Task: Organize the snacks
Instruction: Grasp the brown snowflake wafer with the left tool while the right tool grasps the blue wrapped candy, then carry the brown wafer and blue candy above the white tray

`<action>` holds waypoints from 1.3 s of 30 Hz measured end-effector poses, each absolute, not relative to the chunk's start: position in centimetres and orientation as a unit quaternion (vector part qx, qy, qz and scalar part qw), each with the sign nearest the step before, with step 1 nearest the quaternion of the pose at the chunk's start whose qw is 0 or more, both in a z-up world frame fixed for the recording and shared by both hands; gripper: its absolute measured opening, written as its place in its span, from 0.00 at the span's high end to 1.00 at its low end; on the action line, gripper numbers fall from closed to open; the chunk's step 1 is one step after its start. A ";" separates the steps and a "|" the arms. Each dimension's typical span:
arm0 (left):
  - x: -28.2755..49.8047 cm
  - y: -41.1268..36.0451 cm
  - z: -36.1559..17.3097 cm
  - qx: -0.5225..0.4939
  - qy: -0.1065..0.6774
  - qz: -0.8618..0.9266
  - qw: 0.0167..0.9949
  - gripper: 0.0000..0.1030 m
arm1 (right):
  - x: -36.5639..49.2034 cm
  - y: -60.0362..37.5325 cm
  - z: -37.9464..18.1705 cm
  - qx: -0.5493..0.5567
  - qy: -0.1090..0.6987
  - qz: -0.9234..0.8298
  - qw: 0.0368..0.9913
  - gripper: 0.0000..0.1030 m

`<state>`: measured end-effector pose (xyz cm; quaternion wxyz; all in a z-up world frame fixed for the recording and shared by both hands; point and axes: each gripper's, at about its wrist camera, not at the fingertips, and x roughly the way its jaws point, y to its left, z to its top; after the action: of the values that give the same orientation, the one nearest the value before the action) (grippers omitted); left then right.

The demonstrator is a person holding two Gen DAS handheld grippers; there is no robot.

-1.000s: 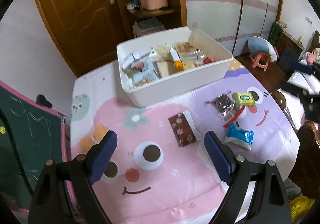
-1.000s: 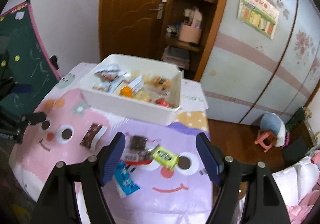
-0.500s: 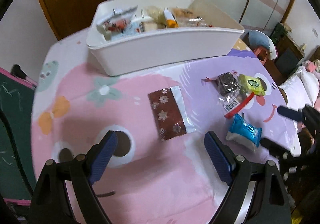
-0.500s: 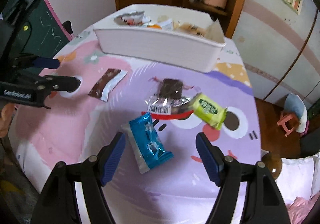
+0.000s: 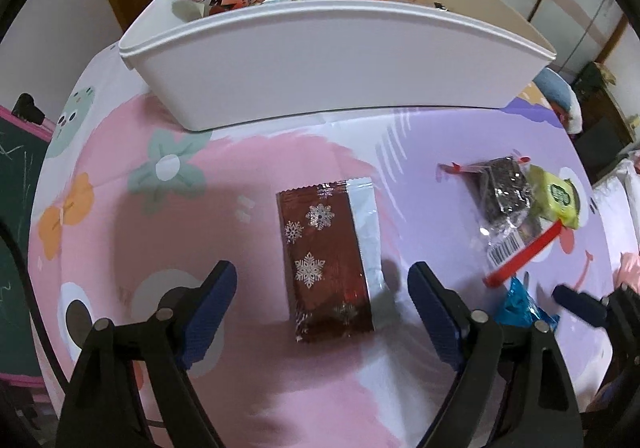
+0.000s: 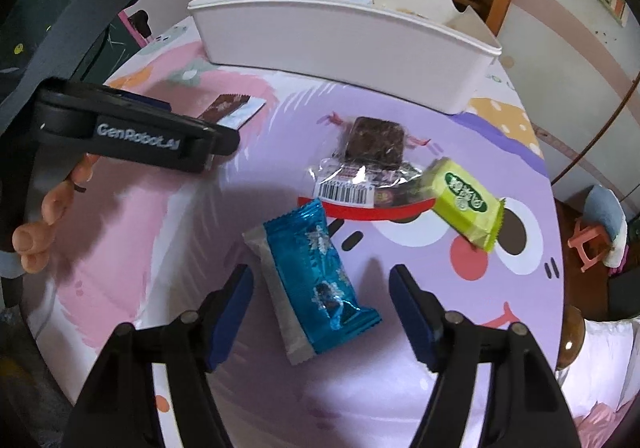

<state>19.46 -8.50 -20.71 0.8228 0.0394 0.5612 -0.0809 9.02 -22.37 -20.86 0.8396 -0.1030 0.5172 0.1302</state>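
Observation:
A brown snowflake-print packet lies flat on the pink cartoon mat. My left gripper points down over its near end, jaws closing, one pad on each side and neither touching. A blue packet lies on the purple part of the mat. My right gripper straddles it, jaws closing, pads clear of the wrapper. Behind stands a white bin holding several snacks. A clear-wrapped dark cake and a green packet lie beyond the blue one.
In the right wrist view a person's hand grips the left tool, whose finger reaches over the brown packet. The table edge drops off to the right, with a pink stool below. A green chalkboard stands left.
Both grippers have dropped close to the table. The left now frames the brown packet and the right frames the blue one. Both pairs of jaws have narrowed, the right more.

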 end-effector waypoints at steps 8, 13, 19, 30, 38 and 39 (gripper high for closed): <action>18.6 -9.6 -20.6 0.060 0.548 -0.095 0.829 0.65 | 9.0 -22.2 -21.2 -0.097 0.523 0.140 0.835 0.67; 17.2 -10.1 -20.5 0.073 0.540 -0.084 0.834 0.68 | 8.8 -22.3 -21.0 -0.083 0.525 0.146 0.834 0.70; 14.7 -9.6 -19.8 0.070 0.543 -0.084 0.833 0.68 | 8.0 -22.0 -21.0 -0.084 0.525 0.152 0.833 0.70; 11.6 -6.4 -18.7 0.034 0.550 -0.083 0.830 0.68 | 7.3 -22.7 -20.5 -0.064 0.527 0.151 0.834 0.71; 11.0 -7.8 -16.1 0.057 0.515 -0.108 0.848 0.68 | 7.8 -22.8 -18.0 -0.050 0.505 0.157 0.847 0.71; 11.1 -8.0 -15.6 0.057 0.513 -0.112 0.849 0.68 | 8.2 -22.9 -17.3 -0.045 0.499 0.157 0.851 0.71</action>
<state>11.06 -8.02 -15.58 0.8494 0.0570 0.5127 -0.1116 8.17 -22.86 -17.33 0.8508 -0.0454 0.4995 0.1567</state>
